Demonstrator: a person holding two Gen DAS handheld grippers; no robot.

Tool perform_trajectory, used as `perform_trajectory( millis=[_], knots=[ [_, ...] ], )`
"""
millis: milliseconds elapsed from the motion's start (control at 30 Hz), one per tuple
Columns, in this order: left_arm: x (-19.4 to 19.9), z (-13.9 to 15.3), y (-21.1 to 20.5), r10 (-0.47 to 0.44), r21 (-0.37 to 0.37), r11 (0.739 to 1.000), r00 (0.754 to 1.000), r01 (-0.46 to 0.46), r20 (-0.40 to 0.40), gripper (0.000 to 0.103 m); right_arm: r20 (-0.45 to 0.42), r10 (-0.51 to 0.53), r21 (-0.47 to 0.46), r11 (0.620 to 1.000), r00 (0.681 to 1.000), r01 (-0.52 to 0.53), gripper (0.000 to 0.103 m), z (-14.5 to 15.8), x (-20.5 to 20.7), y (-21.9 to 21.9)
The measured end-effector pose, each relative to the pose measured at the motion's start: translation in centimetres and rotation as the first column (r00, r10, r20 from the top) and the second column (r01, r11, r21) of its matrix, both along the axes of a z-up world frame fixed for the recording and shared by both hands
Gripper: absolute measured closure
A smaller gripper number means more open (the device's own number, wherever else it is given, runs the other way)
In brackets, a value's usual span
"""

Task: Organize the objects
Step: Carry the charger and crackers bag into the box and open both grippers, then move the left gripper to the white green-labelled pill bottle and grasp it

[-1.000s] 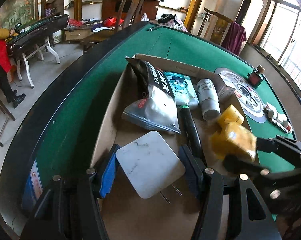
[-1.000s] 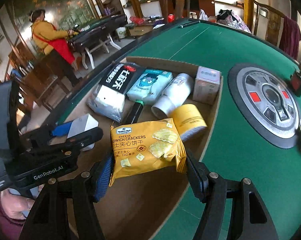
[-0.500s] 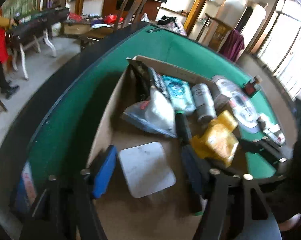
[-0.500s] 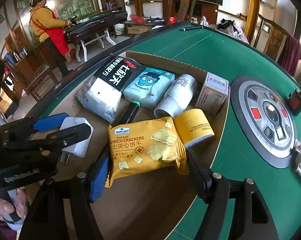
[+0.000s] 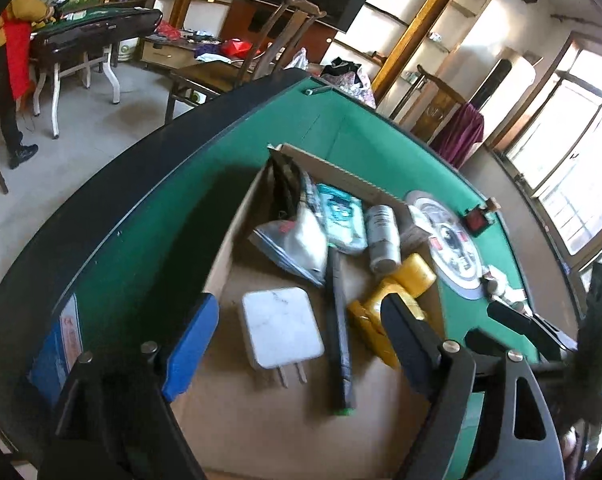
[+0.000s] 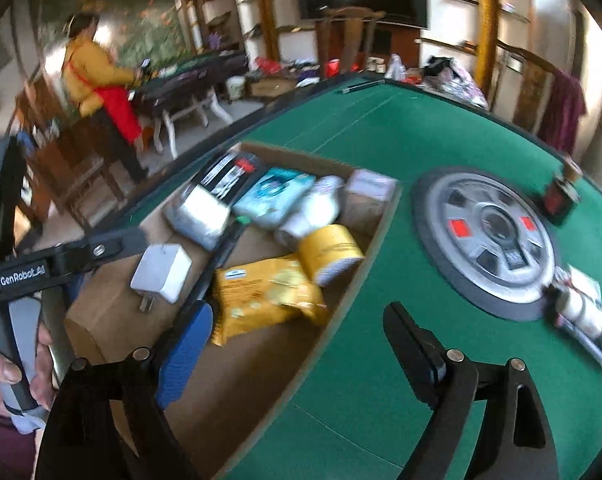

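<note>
A white charger lies flat on the floor of the cardboard box. My left gripper hovers above it with its jaws opening and clear of it on both sides. The yellow cracker pack lies free in the box beside a yellow tub. My right gripper hangs over the box's right rim, its jaws opening with nothing between them. The charger also shows in the right wrist view, under the left gripper's finger.
The box also holds a black-and-silver pouch, a teal packet, a white bottle, a black marker and a small pink carton. A round grey hub sits in the green felt. A person stands far left.
Both grippers opened wider and drew back upward. The charger and the cracker pack, which sat between the pads, now lie loose in the box. The right gripper shifted toward the felt.
</note>
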State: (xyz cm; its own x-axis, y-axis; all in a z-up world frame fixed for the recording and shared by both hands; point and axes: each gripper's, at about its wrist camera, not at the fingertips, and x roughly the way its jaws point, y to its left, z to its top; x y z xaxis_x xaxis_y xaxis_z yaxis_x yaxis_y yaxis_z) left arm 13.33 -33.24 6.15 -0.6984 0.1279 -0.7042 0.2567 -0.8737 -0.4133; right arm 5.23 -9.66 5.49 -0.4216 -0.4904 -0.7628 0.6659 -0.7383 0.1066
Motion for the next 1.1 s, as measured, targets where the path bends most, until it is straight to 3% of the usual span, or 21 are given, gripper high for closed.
perform_trajectory(
  millis=[167,333,567,700,867,1033,1100],
  knots=[
    [1.3,2.1,2.6,-0.058,0.009,0.998,0.997,0.058,-0.059,0.017,0.01,-0.149,-0.068,0.986,0.989,0.15,0.009,0.7,-1.8,6.0],
    [1.2,3.2,7.3,-0.174,0.002,0.985,0.982,0.175,-0.078,0.016,0.072,-0.342,-0.116,0.93,0.937,0.349,0.009,-0.2,-4.6,13.9],
    [1.3,3.5,14.8,-0.368,-0.081,0.929,0.926,0.362,-0.079,0.016,0.082,-0.515,-0.152,0.84,0.853,0.521,0.009,0.0,-6.8,22.6],
    [0.9,2.5,17.3,-0.424,-0.072,0.905,0.904,0.42,-0.05,0.016,0.104,-0.552,-0.175,0.808,0.827,0.562,0.009,0.8,-9.5,24.8],
    [1.3,2.0,17.9,-0.426,-0.064,0.904,0.905,0.423,-0.026,0.016,0.171,-0.502,-0.151,0.837,0.848,0.526,0.009,0.5,-15.4,23.4],
    [1.7,2.1,16.9,-0.397,-0.06,0.916,0.917,0.396,-0.019,0.016,0.214,-0.462,0.003,0.881,0.861,0.473,0.009,-2.1,-19.9,20.6],
    [1.7,2.1,16.7,-0.391,-0.063,0.919,0.92,0.389,-0.018,0.016,0.297,-0.419,0.018,0.901,0.858,0.434,0.008,-3.5,-20.1,20.1]
  ],
)
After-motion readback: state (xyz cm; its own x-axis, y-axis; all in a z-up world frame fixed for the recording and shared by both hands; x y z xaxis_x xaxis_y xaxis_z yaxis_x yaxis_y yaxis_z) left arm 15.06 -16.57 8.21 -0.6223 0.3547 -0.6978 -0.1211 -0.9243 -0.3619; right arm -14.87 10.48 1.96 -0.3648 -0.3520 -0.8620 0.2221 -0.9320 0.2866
